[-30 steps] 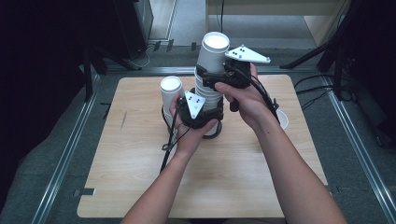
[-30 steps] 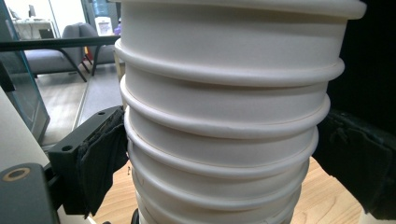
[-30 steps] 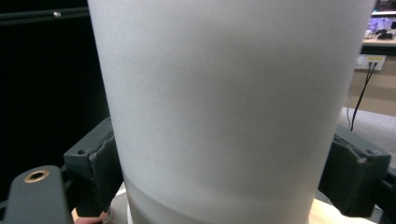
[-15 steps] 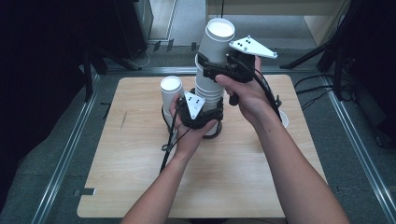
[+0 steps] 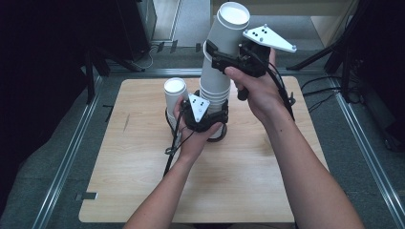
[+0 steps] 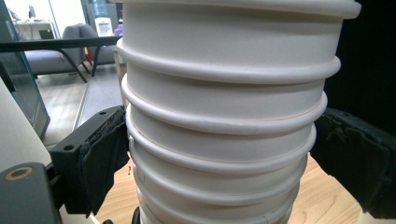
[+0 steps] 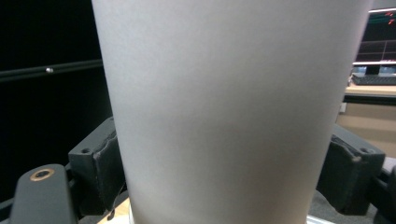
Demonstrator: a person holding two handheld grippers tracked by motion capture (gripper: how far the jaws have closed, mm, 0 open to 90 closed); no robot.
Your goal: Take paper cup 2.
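Note:
A stack of nested white paper cups [image 5: 214,95] stands on the wooden table [image 5: 143,191], and my left gripper [image 5: 213,109] is shut on its lower part. In the left gripper view the rolled rims [image 6: 219,116] sit between my left gripper's [image 6: 219,158] padded jaws. My right gripper [image 5: 227,51] is shut on the top cup [image 5: 230,28], which it holds high and partly drawn out of the stack. That cup's plain wall [image 7: 233,102] fills the gap between the right gripper's [image 7: 219,172] jaws. A single white cup [image 5: 175,93] stands just left of the stack.
Metal rails [image 5: 62,167] run along the table's left and right sides. Cables [image 5: 325,90] lie on the floor at the right. My left gripper's cable [image 5: 172,148] trails over the table toward the front. Dark stands and furniture sit beyond the far edge.
My right gripper has risen with the top cup, drawing it further up out of the stack. The left gripper and the single cup have stayed in place.

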